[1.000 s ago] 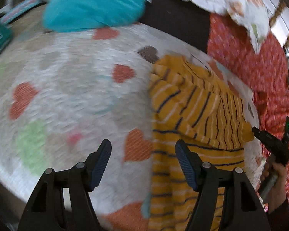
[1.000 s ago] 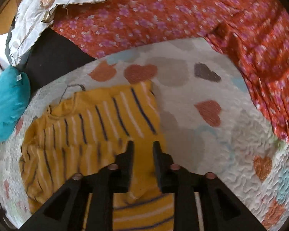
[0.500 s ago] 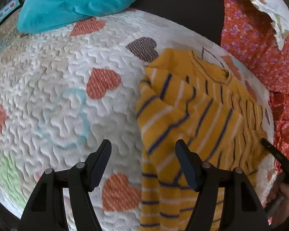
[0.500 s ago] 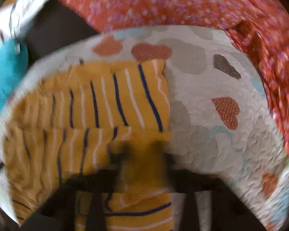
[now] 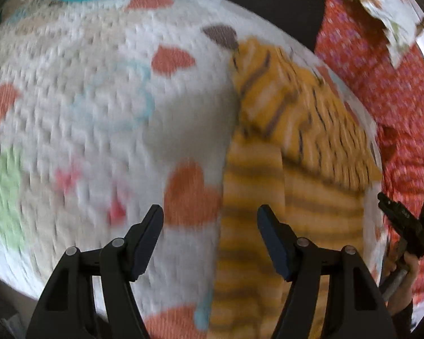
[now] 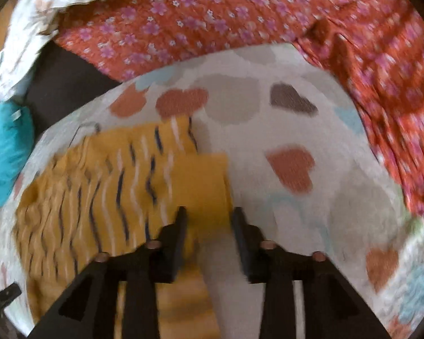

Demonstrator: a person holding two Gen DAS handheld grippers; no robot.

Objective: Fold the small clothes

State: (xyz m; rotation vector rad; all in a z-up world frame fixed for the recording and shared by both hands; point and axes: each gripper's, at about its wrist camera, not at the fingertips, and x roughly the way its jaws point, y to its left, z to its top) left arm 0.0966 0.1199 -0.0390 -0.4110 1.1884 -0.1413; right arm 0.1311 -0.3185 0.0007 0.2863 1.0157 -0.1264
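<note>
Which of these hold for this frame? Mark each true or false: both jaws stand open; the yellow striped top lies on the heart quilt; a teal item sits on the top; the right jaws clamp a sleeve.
1. Left gripper and right gripper both stand with jaws open. True.
2. The yellow striped top lies on the heart quilt. True.
3. The teal item sits on the top. False: it lies apart, at the quilt's edge.
4. The right jaws clamp a sleeve. False: they are parted, gripping nothing.

Home bedroom, heart-print quilt (image 5: 104,118), floral bedspread (image 6: 240,14)
</note>
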